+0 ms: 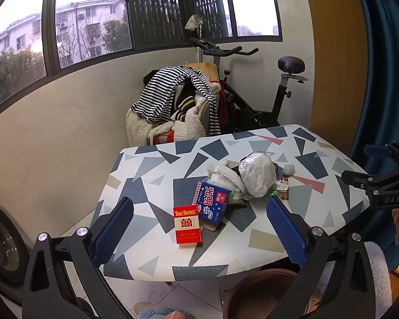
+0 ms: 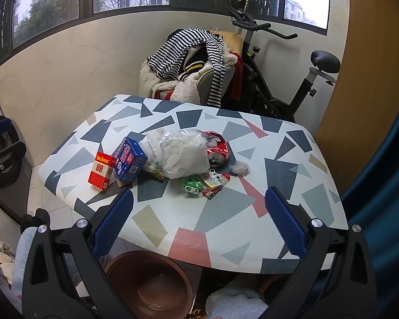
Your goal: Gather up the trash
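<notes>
Trash lies on a table with a geometric patterned cloth (image 1: pixel 151 164) (image 2: pixel 226 212). A red cigarette pack (image 1: pixel 187 224) (image 2: pixel 102 170) stands beside a blue box (image 1: pixel 211 203) (image 2: pixel 129 159). A clear plastic bag of white stuff (image 1: pixel 258 175) (image 2: pixel 183 154) lies on a crushed red can (image 2: pixel 218 147), with a green wrapper (image 2: pixel 191 184), a small card (image 2: pixel 212 182) and a crumpled ball (image 2: pixel 240 167) nearby. My left gripper (image 1: pixel 199 226) is open above the near edge, around the cigarette pack in view. My right gripper (image 2: pixel 199 223) is open over the table's near side, empty.
A brown round bin (image 2: pixel 151 284) (image 1: pixel 263 295) stands on the floor under the table's near edge. A chair piled with striped clothes (image 1: pixel 178 101) and an exercise bike (image 1: pixel 266 87) stand behind the table. A washing machine (image 1: pixel 0 239) is at left, a blue curtain (image 1: pixel 380 79) at right.
</notes>
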{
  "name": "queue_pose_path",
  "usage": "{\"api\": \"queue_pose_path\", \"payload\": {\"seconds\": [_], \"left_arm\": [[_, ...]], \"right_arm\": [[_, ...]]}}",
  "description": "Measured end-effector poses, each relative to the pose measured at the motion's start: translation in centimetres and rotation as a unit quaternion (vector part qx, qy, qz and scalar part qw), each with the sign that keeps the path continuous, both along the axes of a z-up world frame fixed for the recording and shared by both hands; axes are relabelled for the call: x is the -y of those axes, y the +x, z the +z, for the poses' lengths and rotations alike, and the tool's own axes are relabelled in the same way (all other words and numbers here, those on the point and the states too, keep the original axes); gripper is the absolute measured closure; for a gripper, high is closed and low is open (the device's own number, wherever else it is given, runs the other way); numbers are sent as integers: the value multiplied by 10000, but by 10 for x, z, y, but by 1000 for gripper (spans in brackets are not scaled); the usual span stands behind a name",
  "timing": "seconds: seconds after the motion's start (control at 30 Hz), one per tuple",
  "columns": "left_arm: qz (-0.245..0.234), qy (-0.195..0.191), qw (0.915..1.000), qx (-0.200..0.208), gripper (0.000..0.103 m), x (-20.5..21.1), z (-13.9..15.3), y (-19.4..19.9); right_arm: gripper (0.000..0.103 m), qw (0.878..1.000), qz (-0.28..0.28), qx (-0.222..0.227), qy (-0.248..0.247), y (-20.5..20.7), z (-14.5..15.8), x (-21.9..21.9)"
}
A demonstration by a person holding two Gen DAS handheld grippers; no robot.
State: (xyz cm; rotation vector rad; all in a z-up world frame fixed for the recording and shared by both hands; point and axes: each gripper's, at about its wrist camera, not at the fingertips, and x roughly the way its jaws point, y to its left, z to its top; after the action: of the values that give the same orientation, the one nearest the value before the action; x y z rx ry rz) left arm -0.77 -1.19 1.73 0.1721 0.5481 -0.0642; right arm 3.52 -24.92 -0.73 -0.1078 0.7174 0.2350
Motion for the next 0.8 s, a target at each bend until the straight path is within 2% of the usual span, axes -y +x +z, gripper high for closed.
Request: {"api": "queue_pose_path", "payload": {"seconds": [0.4, 0.63, 0.8], "left_arm": [[-71, -161, 9998, -59, 5, -6, 1, 5], [-48, -434, 9989, -170, 5, -18, -9, 14], [44, -693, 9973, -224, 5, -35, -20, 23]], "right_arm": [[6, 10000, 16, 49, -45, 0, 0, -3], [5, 10000, 21, 30, 22, 6, -1, -4], [5, 10000, 67, -20, -46, 10, -14, -12]]}}
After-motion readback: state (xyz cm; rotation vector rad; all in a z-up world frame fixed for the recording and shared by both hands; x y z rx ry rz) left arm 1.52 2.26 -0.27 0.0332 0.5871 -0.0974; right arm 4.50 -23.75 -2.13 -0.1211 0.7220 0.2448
